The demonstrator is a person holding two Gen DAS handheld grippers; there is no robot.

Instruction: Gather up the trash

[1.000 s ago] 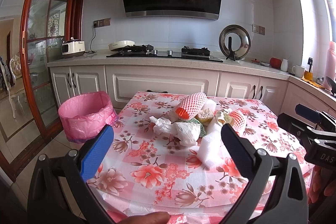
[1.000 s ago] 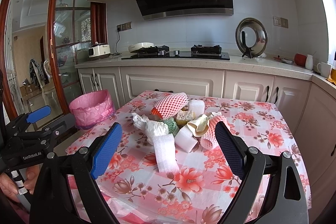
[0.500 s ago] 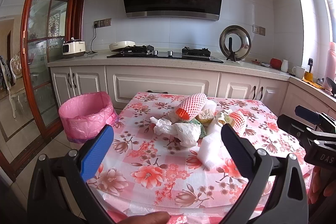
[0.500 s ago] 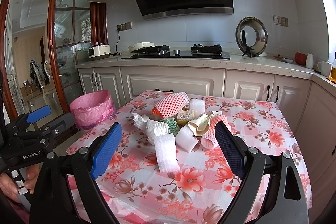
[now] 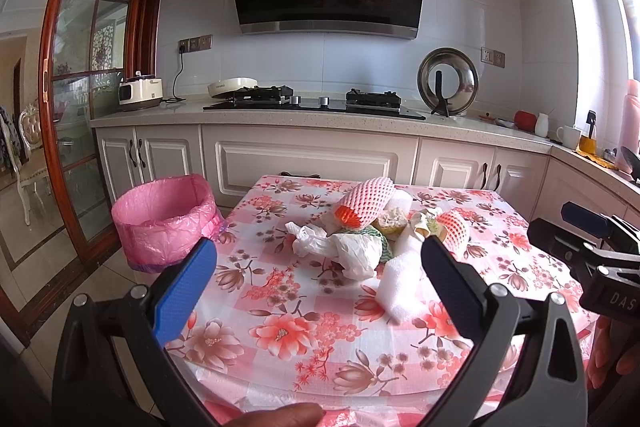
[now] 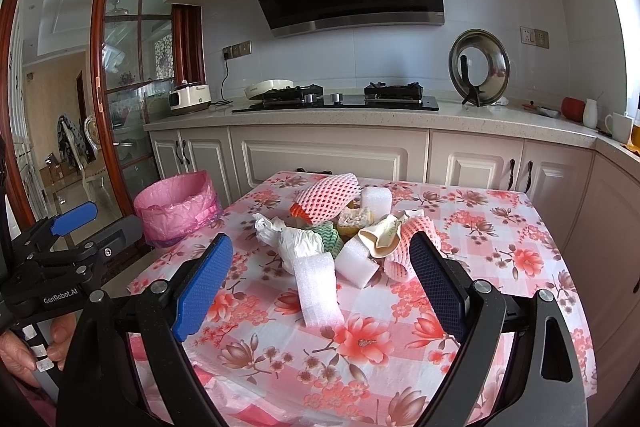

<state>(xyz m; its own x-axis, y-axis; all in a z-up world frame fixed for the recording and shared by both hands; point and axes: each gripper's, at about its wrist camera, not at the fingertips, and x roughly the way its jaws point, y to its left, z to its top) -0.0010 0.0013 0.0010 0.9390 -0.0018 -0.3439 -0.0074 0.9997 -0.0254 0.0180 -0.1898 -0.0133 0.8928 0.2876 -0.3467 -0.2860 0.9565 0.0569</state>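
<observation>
Tools, left [image 5: 318,283] and right [image 6: 322,279], gape wide, holding nothing.

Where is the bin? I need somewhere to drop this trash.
In both views the bin with its pink liner stands on the floor, left of the table, before the cabinets.

Bare tablecloth [image 6: 360,343] before trash pile [image 6: 340,227], bin [image 5: 164,223] open, left of table

Right gripper [image 6: 320,279] with jaws wide apart above floral counter [image 6: 500,227]; trash pile [image 6: 340,227] ahead, pink-lined bin [image 6: 176,207] left.
</observation>
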